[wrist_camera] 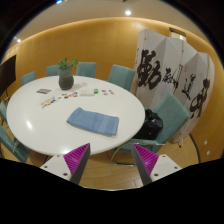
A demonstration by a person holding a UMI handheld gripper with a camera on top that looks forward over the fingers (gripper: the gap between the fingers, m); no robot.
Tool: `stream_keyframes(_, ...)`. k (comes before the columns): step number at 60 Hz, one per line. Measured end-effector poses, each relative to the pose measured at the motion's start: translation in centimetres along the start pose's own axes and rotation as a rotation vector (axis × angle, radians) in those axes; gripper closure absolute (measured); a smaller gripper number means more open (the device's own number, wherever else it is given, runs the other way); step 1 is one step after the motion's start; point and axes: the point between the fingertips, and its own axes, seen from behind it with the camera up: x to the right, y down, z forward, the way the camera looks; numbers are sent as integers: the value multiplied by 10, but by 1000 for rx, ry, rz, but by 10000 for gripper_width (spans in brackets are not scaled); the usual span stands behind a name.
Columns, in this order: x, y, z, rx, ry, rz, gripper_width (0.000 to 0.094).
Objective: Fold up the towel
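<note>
Hovering well short of the table, the gripper (110,160) holds nothing: its two fingers stand spread wide, their magenta pads (76,157) facing each other across an open gap, with only floor and the table's near edge showing between them. Beyond the fingertips, at about twelve o'clock from the gripper, lies the blue towel (93,121), already folded into a flat rectangle and resting near the front edge of the round white table (45,125), well apart from both fingers. Farther across the tabletop, toward eleven o'clock, a potted plant (66,73) stands upright in a dark pot, and a few small items (88,92) lie scattered beside it; they are too small to identify, though they may be cards or small packets. At about two o'clock from the towel, a dark bag (150,125) appears to sit on the seat of a teal chair (170,115) drawn up to the table's right side. More teal chairs (121,75) ring the far side of the table. Behind them, toward one o'clock, a white folding screen (175,70) painted with large black calligraphy stands against the tan wall (100,45).
</note>
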Motion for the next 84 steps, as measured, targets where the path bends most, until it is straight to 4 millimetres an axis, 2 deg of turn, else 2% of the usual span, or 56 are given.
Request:
stream_keyframes(5,-12,12,4,-30,-21,5,64)
stream_keyframes(10,-34,29,14,-67,-44,-1,62)
stream_keyframes(11,-41,37,24,-70,-49,-3,62)
stream_keyframes(13,-52,42,24,-92,-62,-7,65)
stream_keyframes(14,-60,50,33,-97,-70,-9,65)
stream_keyframes(18,-89,64,44,-131,-106,-15,78)
stream_keyframes(19,-92,61,38,-147,-117,-18,80)
stream_keyframes(20,-105,68,48,-145,-126,-17,79)
stream_keyframes(25,-150,71,69,-157,-170,-23,79)
stream_keyframes(27,-166,62,76,-156,-187,-25,77)
stream_keyframes(28,-178,63,85,-141,-192,-23,80)
stream_keyframes(33,-219,41,125,-87,-209,-22,62)
stream_keyframes(36,-237,15,152,-46,-208,-14,64)
stream_keyframes(43,-277,-30,234,27,-163,23,68)
stream_keyframes(47,-289,-53,283,49,-127,45,63)
stream_keyframes(51,-295,-68,329,55,-83,61,62)
stream_keyframes(58,-298,-69,396,18,-19,51,97)
stream_keyframes(61,-299,-66,415,-12,-6,49,139)
stream_keyframes(65,-293,-63,434,-28,38,23,282)
stream_keyframes(66,-291,-68,438,-8,46,16,337)
stream_keyframes(69,-283,-68,442,-11,83,-26,647)
stream_keyframes(72,-280,-70,445,-11,110,-65,790)
stream_keyframes(75,-279,-72,445,-19,129,-87,847)
stream_keyframes(79,-286,-72,443,-39,110,-78,864)
stream_keyframes(84,-326,-82,434,-56,-30,12,871)
